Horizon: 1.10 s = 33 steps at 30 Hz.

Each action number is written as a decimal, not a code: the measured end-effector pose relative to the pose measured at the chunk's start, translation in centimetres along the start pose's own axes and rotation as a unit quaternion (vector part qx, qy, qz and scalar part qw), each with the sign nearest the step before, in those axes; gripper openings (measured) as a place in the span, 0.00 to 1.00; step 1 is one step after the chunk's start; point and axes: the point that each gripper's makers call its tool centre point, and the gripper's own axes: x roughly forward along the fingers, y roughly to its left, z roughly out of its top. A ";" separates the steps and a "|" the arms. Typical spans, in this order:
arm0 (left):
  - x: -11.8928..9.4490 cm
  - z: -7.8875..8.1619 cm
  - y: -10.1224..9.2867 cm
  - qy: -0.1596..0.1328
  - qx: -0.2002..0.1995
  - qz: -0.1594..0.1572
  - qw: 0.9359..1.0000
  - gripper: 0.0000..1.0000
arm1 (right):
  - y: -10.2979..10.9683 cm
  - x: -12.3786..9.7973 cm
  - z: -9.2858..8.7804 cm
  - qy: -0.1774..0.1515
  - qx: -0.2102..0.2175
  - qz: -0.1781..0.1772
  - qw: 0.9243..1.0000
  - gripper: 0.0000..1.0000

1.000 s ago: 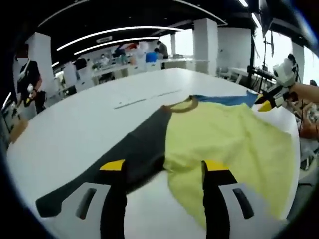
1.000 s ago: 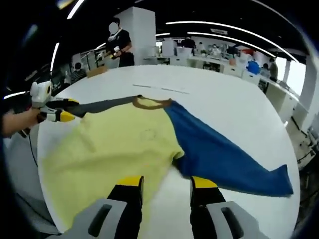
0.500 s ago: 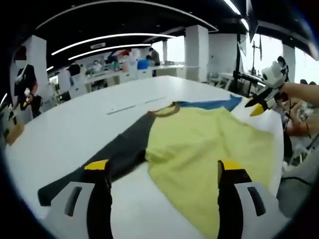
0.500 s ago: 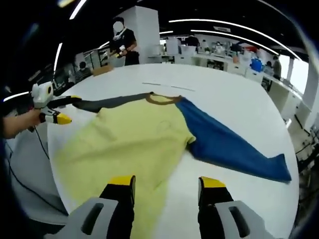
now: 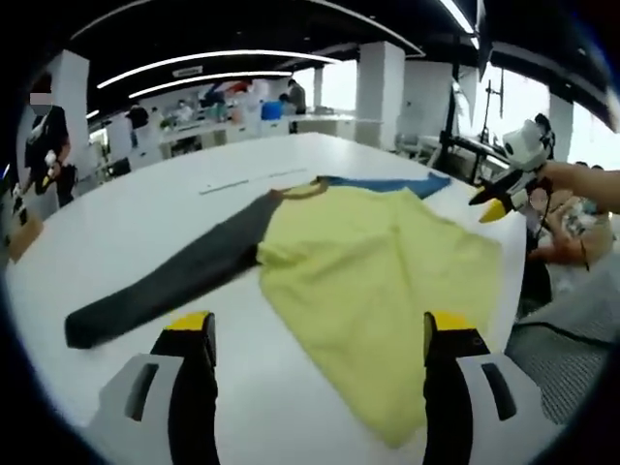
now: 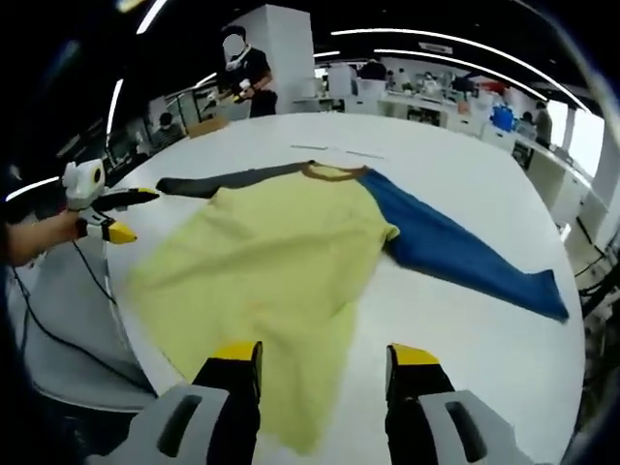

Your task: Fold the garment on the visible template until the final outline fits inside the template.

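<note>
A long-sleeved garment lies flat on the white table (image 5: 145, 232) (image 6: 455, 329). It has a yellow body (image 5: 378, 281) (image 6: 262, 262), a dark grey sleeve (image 5: 165, 291) (image 6: 232, 179), a blue sleeve (image 5: 387, 182) (image 6: 465, 257) and a brown collar (image 5: 300, 191) (image 6: 334, 172). My left gripper (image 5: 320, 325) (image 6: 131, 215) is open at the hem's grey-sleeve side, holding nothing. My right gripper (image 6: 325, 354) (image 5: 499, 201) is open over the hem's other side, also holding nothing. Faint line marks (image 5: 237, 182) (image 6: 329, 150) lie on the table beyond the collar.
The yellow hem reaches the table's near edge. A person in black (image 5: 44, 145) (image 6: 247, 73) stands beyond the far side. Workbenches and pillars fill the background. Cables hang off the table edge beside the hand (image 6: 39, 237) holding the left gripper.
Both cameras have pulled back and risen, so the whole garment sits farther off. Both pairs of jaws stand a little wider than a second ago. The garment lies as before.
</note>
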 end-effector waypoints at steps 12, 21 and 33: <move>-1.6 -4.8 -1.9 0.073 -0.014 -0.005 0.997 0.56 | 1.3 -0.6 -4.0 0.032 0.021 -0.008 0.999 0.33; -2.2 -6.2 -2.4 0.110 -0.029 0.007 0.994 0.40 | 0.6 -0.7 -5.8 0.044 0.055 -0.031 0.997 0.20; -2.8 -8.0 -3.4 0.149 -0.066 0.013 0.987 0.22 | 0.3 -0.6 -6.9 0.063 0.088 -0.049 0.993 0.09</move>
